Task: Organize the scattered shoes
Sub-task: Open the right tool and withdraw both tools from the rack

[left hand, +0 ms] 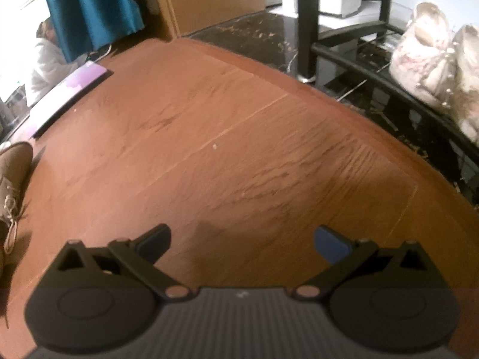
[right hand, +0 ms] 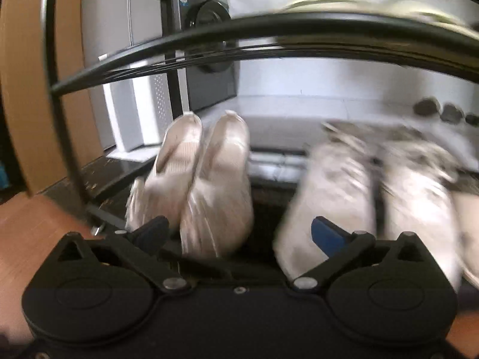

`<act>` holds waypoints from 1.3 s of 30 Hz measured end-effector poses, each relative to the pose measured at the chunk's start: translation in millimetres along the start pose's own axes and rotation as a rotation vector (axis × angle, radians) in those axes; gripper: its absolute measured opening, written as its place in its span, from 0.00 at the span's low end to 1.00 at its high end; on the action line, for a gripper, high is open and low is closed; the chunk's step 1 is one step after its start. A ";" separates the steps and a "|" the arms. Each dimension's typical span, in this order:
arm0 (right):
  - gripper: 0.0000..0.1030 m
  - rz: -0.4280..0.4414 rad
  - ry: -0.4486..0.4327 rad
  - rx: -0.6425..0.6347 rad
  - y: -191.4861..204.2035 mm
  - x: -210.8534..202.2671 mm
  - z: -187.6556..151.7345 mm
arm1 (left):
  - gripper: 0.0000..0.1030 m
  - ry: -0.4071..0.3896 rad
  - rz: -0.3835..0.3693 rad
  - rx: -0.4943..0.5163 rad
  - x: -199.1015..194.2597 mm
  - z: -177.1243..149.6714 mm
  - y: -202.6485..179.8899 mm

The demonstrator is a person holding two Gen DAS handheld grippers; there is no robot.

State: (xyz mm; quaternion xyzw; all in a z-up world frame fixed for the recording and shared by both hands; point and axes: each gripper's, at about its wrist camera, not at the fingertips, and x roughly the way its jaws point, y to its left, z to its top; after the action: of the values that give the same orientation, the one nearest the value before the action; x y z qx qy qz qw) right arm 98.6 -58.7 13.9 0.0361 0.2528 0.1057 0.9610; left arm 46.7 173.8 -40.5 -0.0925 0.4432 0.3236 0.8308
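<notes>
Holding two pale shoe pairs point(right hand: 206, 179), blurred, the black rack's low shelf point(right hand: 263, 152) faces the empty, wide-open right gripper point(right hand: 239, 233); left gripper point(left hand: 242, 240) likewise.

Left gripper point(left hand: 242, 243) held level with jaws spread wide and empty, right gripper point(right hand: 239, 234) likewise spread, gripping nothing.

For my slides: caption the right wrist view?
Open right gripper facing two shoe pairs, beige and white, on black rack.

The tan lace-up shoe point(left hand: 12, 185) is cut off at the left edge — the grey pair point(right hand: 374, 197) is motion-blurred.
</notes>
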 end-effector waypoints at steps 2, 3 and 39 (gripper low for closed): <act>1.00 -0.052 0.042 0.003 -25.0 -38.8 -0.5 | 0.99 -0.052 -0.006 0.009 -10.1 1.7 -1.1; 1.00 -0.076 0.056 0.005 -36.2 -57.8 0.2 | 0.99 -0.075 -0.028 0.026 -16.1 1.9 -3.5; 1.00 -0.202 -0.019 0.278 -112.5 -212.5 -55.9 | 0.99 -0.154 -0.457 0.455 -168.3 -64.5 -75.0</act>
State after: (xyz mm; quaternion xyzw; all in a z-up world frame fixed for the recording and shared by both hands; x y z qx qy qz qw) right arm -88.8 -214.6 53.1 0.1439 0.2584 -0.0278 0.9549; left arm -17.4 10.6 45.5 0.0232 0.4077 0.0278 0.9124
